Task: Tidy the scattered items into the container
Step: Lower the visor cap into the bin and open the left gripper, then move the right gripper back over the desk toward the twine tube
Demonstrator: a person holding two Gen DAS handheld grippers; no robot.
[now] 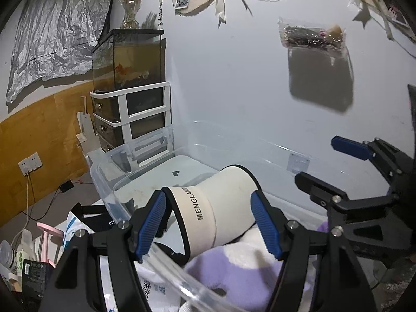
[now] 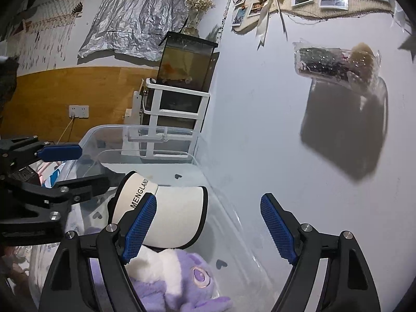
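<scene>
Plush toy (image 2: 166, 283) (soft, light) and stiff-brimmed visor (image 1: 218, 208) lie in container (image 1: 109, 182); grip visor's band; both jaws wide open, empty.

You have one clear container (image 1: 145, 156) against the wall. In it lie two items: one cream sun visor (image 1: 221, 208) and one purple-and-white plush toy (image 2: 182, 280). Far left stand one fish tank (image 1: 130, 57), one drawer unit (image 1: 130, 114) and one vase (image 1: 131, 13).

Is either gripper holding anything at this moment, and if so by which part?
Nothing is held. Both the left gripper and the right gripper are open. The visor lies in the clear bin on the plush toy, free of the pads.
</scene>
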